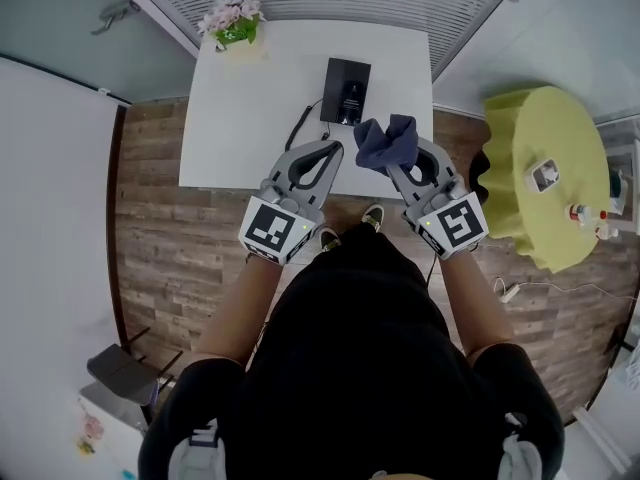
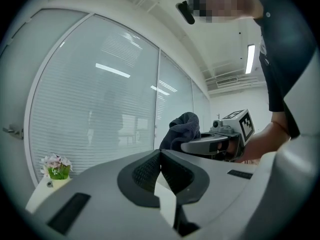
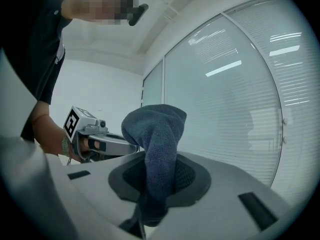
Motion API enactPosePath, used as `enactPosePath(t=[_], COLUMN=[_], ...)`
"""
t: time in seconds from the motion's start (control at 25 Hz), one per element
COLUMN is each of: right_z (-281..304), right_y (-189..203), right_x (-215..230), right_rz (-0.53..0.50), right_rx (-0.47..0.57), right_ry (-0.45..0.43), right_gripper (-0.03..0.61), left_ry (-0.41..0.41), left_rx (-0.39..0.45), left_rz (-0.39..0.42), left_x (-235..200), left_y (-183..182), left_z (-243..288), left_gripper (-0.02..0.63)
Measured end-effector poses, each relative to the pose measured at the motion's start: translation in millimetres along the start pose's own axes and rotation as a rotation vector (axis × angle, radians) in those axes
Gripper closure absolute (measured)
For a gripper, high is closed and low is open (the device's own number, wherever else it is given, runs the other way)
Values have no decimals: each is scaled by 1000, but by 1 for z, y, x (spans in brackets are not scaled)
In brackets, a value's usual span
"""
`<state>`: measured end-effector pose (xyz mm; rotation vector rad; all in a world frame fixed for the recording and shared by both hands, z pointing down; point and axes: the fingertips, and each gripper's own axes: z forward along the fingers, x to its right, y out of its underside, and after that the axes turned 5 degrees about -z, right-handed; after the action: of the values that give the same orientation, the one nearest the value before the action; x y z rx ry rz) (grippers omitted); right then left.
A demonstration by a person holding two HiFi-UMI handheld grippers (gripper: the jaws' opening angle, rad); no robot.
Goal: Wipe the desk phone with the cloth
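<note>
Over the near edge of the white table, in the head view, both grippers are pointing forward side by side. The left gripper is showing its jaws brought together at the tips with nothing in them. The right gripper is carrying a dark blue cloth, which is bunching up over its jaw tips. The black desk phone is lying on the table just beyond the grippers, its cord trailing off to the left. The cloth is appearing just beside the phone's near right corner; whether it is touching cannot be told. A pot of pink flowers is standing at the table's far left corner, and a round yellow table is sitting well apart to the right.

In the left gripper view, the dark pads are meeting at their tips, gripping nothing. The right gripper is showing beyond them with the cloth rising from it.

In the right gripper view, the jaws are pressing on the cloth's lower part, while the rest is standing up above them in a rounded fold. The phone is not showing here.
</note>
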<state>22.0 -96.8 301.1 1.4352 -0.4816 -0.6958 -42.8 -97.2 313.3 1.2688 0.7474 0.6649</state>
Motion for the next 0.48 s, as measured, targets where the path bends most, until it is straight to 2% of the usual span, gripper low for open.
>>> enactPosePath(t=[0.32, 0.48], right_z=[-11, -13], right_y=[-22, -29], right_x=[4, 8], right_rz=[-29, -28], right_rx=[43, 59], right_ry=[-11, -11], right_gripper=[495, 495], left_ry=[17, 16], left_rx=[23, 35], left_rz=[42, 26], left_x=[13, 16], left_y=[-26, -29], left_z=[6, 10], left_gripper=[604, 604])
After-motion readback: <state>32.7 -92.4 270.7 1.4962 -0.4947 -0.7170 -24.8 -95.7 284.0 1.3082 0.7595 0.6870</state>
